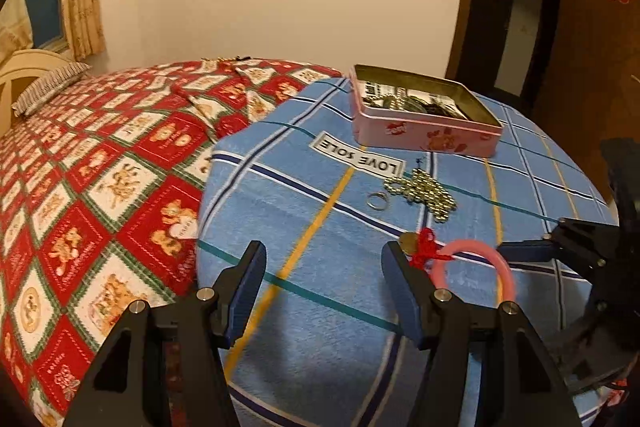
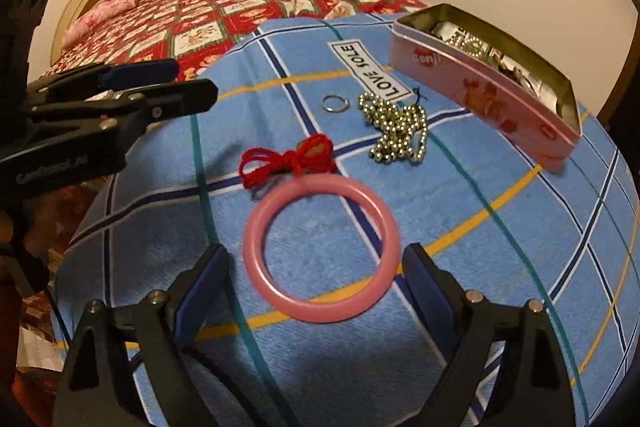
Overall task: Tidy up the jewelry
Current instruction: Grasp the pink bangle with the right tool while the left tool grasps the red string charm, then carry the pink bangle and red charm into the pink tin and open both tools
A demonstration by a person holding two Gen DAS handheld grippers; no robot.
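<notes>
Right gripper [image 2: 316, 267] points down at the blue plaid towel [image 2: 500, 267], jaws spread wide, pads pressing nothing. The pink bangle [image 2: 320, 247] lies flat on the towel between the two blue pads; its right edge sits very close to the right pad, contact can't be told. Left pad stands clear of it.

Left gripper [image 1: 324, 283] is about half open, nothing between its fingers, only bare towel under the gap. In the right wrist view it shows at the left edge, off to the side of the bangle.

Just beyond the bangle: a red knotted cord [image 2: 292, 159] tied to a small gold-coloured coin piece, touching or nearly touching the bangle's far rim. Farther on, a heap of gold bead chain [image 2: 396, 131] and beside it a thin silver ring [image 2: 335, 103], apart from the chain. A "LOVE SOLE" label [image 2: 370, 71] is sewn on the towel next to the chain.

Past those, the open pink tin [image 2: 480, 95] sits on the towel with jewelry already inside, contents too jumbled to tell apart.

The towel lies on a bed with a red teddy-bear quilt [image 1: 100, 167]; a striped pillow [image 1: 52, 87] lies at the head.
</notes>
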